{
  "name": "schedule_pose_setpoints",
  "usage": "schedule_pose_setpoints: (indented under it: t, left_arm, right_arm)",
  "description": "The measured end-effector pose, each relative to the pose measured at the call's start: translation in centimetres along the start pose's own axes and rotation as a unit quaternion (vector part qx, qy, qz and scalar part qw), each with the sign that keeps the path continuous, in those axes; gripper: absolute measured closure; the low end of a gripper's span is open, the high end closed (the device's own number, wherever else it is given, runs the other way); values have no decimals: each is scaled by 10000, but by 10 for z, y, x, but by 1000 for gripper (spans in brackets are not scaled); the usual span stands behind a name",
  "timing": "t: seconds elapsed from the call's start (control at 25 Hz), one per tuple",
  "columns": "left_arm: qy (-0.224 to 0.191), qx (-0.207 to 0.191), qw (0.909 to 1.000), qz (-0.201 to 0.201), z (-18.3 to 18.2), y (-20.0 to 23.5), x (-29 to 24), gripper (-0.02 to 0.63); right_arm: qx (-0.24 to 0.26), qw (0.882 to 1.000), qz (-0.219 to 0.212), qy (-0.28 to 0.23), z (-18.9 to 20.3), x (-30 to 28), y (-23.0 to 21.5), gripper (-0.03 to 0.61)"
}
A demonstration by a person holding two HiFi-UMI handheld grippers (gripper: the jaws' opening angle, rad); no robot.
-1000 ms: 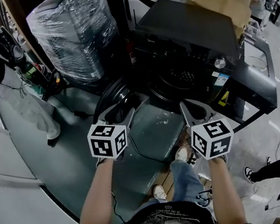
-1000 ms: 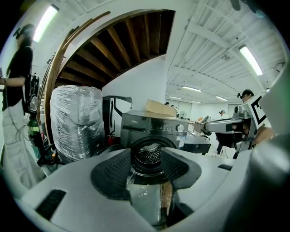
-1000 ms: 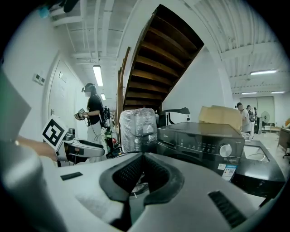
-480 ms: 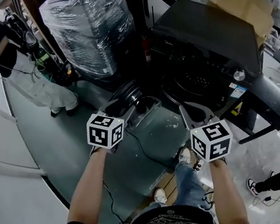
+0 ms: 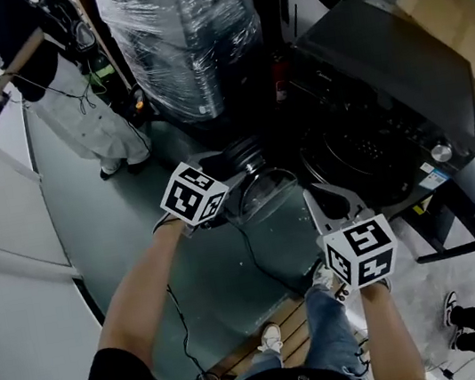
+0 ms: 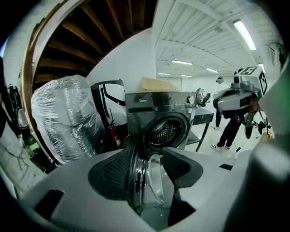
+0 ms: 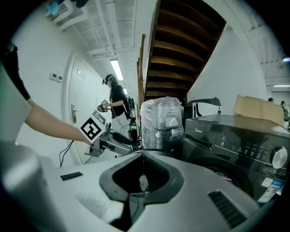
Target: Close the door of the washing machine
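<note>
Door (image 5: 260,191) of the dark washing machine (image 5: 383,88) stands swung out to the left, well clear of the drum opening. Your left gripper (image 6: 144,166) straddles the door's edge. The black rim and the glass bowl sit between its jaws, which have just been opening and now stand wide, not clamping it. Your right gripper (image 7: 142,156) hovers just right of the door, in front of the machine, with its jaws together and nothing in them. Behind the door stands a plastic-wrapped bundle (image 5: 185,40). A cardboard box (image 5: 451,9) shows beyond the machine's top. A person (image 5: 57,79) stands on the floor to your far left.
</note>
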State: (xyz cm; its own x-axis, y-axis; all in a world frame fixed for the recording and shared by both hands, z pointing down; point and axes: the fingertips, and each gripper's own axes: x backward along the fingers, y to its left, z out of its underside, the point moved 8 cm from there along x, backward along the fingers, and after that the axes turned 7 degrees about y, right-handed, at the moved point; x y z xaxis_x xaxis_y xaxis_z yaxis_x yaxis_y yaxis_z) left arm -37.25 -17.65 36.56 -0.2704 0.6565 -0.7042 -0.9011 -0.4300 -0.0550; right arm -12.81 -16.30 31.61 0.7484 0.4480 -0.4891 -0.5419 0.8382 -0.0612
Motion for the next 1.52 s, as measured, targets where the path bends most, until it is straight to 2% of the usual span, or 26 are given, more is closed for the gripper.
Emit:
schedule_pose_setpoints:
  t: [0.32,0.52,0.76,0.88,0.92,1.0,1.28,1.52]
  left_arm:
    - [692,-389,9968,41,15,47,-35,365]
    - [1204,-628,9906,189,21,62,-56,354]
    - [1495,-806,9849,337,22,69,-78,354]
    - [1656,-703,9826,460,24,71,-86,360]
    - [1693,-638,9822,494,24,71,-87,391]
    - [1720,-550,9822,508,23,71,-88,403]
    - [1649,-325,9847,450,26,60,-83,410]
    - [1529,-62,9870,486,26,34,-84,410]
  right_arm:
    - [-76,9996,-242,89,4,-32,-7,555]
    - [-68,9991,-358,210,6,-47,-15,555]
    - [-129,9987,-366,330,15,-55,-25,555]
    - [-167,9986,-347,359,19,-58,-29,555]
    - [-179,9986,-341,360,20,-58,-30,555]
    - [-211,9986,-325,365,22,-58,-30,555]
    - [-394,9980,-280,407,30,-54,-21,555]
    - [-572,9974,-224,382,41,-42,-18,555]
